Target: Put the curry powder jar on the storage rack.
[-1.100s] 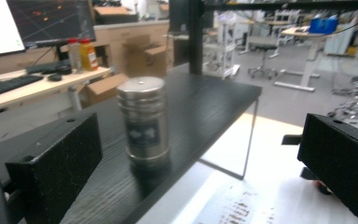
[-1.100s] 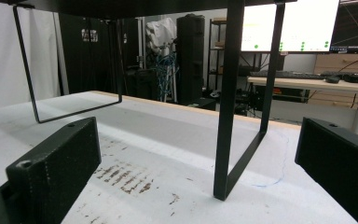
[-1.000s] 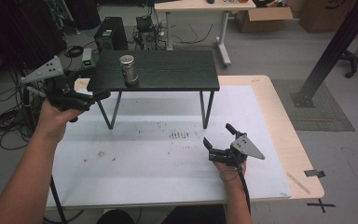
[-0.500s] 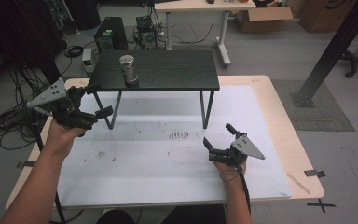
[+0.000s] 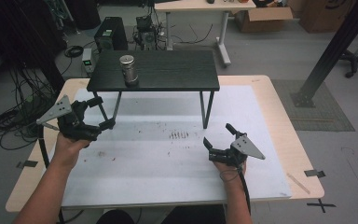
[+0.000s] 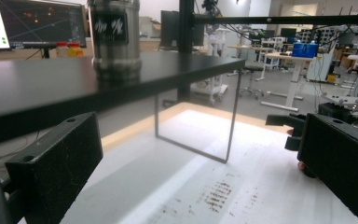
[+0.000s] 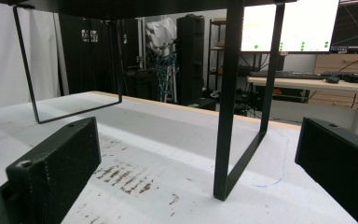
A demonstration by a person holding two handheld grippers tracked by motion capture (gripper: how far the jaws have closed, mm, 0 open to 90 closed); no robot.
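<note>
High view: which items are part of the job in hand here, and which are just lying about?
In the job:
- metal canister
- black raised shelf that it stands on
- left hand-held gripper, open, nearest the canister

Lying about:
- right hand-held gripper, open, idle on the white mat
- brown stains
- cardboard box on the floor

The high view looks down and forward over the whole counter (image 5: 270, 112). Both gripper views sit low near its surface, facing the black riser shelf (image 5: 168, 70), whose legs (image 7: 228, 102) they share.
</note>
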